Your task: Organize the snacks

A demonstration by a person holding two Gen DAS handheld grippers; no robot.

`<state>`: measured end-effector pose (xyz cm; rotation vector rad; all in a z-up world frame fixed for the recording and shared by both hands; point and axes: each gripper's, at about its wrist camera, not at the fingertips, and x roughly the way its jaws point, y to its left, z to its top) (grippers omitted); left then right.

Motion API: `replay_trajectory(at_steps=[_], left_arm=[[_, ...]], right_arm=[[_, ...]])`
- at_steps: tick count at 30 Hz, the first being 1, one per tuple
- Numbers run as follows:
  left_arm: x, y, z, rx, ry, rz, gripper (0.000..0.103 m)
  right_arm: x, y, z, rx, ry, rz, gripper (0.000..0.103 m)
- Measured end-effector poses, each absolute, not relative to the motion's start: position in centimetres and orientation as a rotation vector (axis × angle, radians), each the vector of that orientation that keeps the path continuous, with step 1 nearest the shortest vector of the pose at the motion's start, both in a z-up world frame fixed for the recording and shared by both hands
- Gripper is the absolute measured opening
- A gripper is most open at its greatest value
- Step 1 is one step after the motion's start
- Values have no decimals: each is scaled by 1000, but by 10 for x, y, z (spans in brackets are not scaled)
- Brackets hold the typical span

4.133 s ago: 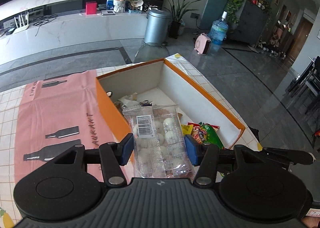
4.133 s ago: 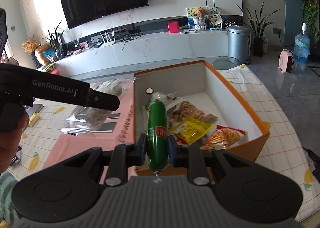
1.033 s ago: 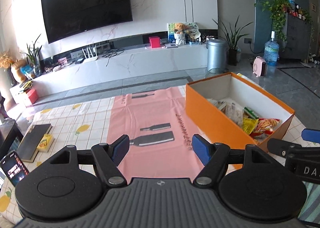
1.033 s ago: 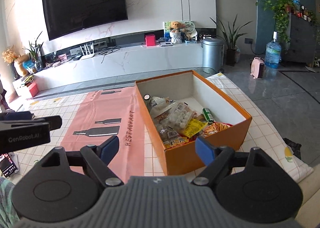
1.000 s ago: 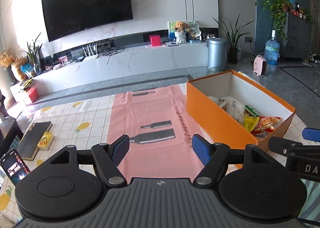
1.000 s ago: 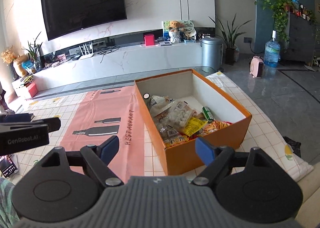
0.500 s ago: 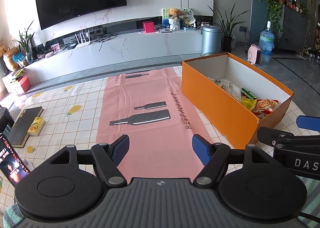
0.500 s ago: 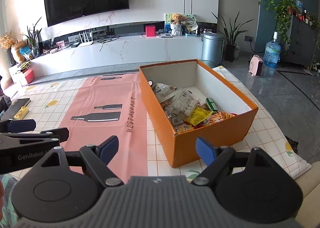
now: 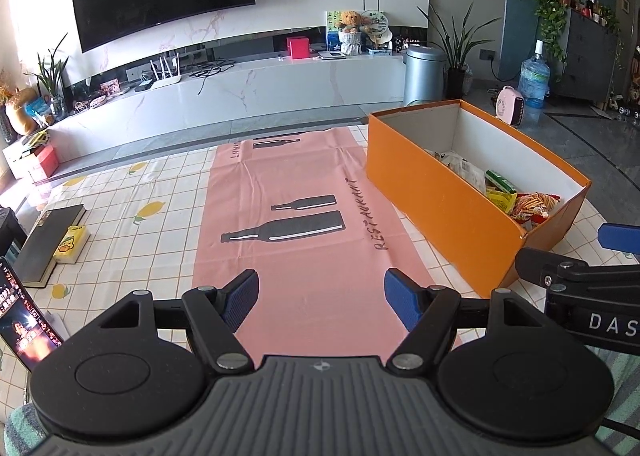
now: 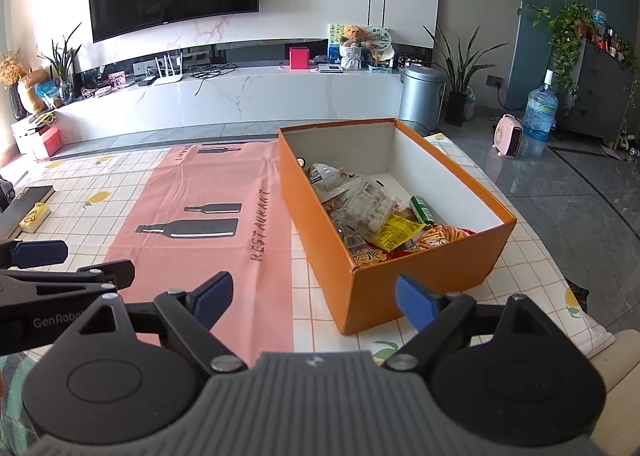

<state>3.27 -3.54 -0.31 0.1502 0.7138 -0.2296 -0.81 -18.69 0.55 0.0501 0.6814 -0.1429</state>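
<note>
**Seemingly done: snacks boxed, both grippers empty**

Apparently the sorting is near its end; the rectangular orange cardboard box with a white interior (image 10: pixel 416 280) stands on the bench, whose checked lemon-print cloth (image 9: pixel 132 216) is partly covered by a pink mat printed with black bottles (image 9: pixel 304 224); the box sits just beside the mat's right edge. Inside it lie the snacks: a clear bag of pale round sweets (image 10: pixel 370 208), a yellow packet (image 10: pixel 396 234), a green tube-shaped snack (image 10: pixel 422 208) and a red packet showing orange sticks (image 10: pixel 436 236), heaped towards the near end of the box.

The left gripper (image 9: pixel 320 296) hovers over the mat with its blue-padded jaws wide apart and nothing between them; the right gripper (image 10: pixel 312 296) hangs before the box's near corner, its jaws opening wider, likewise with nothing in them.

No loose snack shows on the mat or the cloth in either view; a dark book (image 9: pixel 48 240) with a small yellow pack beside it, and a lit phone (image 9: pixel 24 320), lie at the far left of the bench, and whether the yellow pack counts as a snack I cannot tell. To finish well, I would check that pack and the bench edges before withdrawing; if more must go in, lower it over the emptier far end of the box, clear of the rim, and release only once it rests.
</note>
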Motion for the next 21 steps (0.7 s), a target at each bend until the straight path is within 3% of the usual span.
replay_trajectory(at_steps=[21], left_arm=[[25, -43, 2, 174, 718, -218, 84]], right_arm=[[-16, -194, 9, 69, 653, -142, 87]])
